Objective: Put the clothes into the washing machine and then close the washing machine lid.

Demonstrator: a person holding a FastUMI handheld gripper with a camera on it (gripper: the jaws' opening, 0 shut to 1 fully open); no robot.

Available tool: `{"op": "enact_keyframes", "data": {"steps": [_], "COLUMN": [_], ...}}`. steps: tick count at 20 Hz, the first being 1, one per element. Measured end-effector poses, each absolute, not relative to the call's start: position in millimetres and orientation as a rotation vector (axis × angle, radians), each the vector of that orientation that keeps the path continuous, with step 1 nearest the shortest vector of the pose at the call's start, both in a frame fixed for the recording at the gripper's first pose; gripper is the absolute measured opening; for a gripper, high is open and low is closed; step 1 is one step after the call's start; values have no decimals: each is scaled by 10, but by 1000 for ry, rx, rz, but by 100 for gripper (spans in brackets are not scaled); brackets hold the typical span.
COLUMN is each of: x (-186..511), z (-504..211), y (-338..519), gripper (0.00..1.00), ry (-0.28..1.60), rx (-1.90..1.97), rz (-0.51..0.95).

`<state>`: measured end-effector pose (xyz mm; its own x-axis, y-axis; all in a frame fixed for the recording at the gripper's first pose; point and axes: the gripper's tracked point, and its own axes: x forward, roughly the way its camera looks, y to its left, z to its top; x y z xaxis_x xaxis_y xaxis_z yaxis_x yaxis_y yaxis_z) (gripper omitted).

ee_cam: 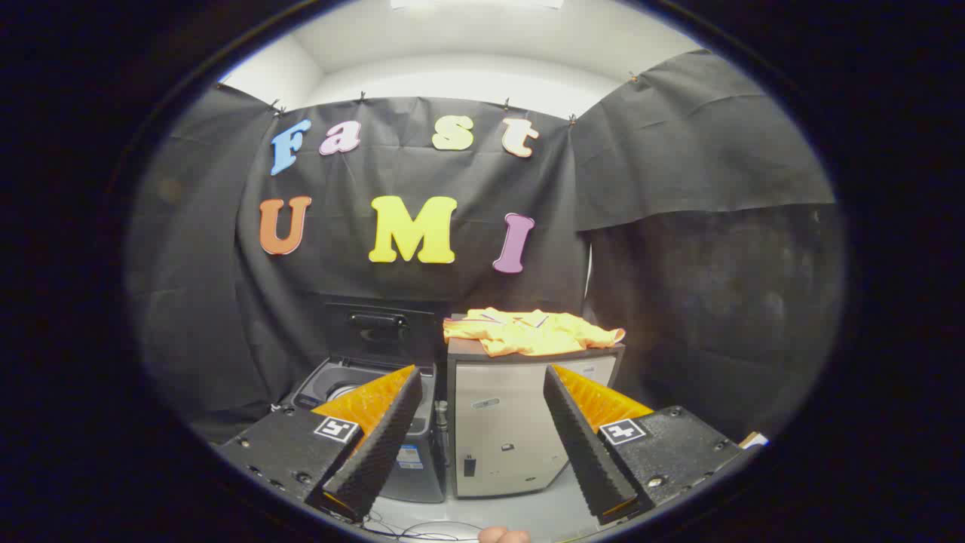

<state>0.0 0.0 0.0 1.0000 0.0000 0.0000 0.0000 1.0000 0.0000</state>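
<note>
While its two fingers [392,434] stand spread wide with nothing between them, the gripper [482,445] hangs released in the air, well short of the two appliances ahead. Each finger shows a dark ribbed pad on its inner face and an orange side behind it. Beyond the left finger sits the washing machine [362,392], dark grey, its lid [377,326] raised upright against the black cloth wall so that the top opening lies bare. Just beside it, beyond the gap between the fingers, stands a pale cabinet [505,430] with a dark top. On that top lie the clothes [528,330], a crumpled orange-yellow heap spread across most of the surface, well apart from the fingers. A pale floor [528,509] runs under the fingers, with thin cables [407,532] lying on it close by.
</note>
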Motion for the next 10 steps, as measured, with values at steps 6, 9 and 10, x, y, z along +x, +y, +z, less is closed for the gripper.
{"op": "enact_keyframes", "data": {"steps": [6,9,10], "x": [-24,-27,-25], "z": [44,84,75], "y": [61,67,72], "gripper": [100,100,100], "ry": [-7,-15,-14], "rx": [3,2,4], "rz": [2,-7,-7]}}
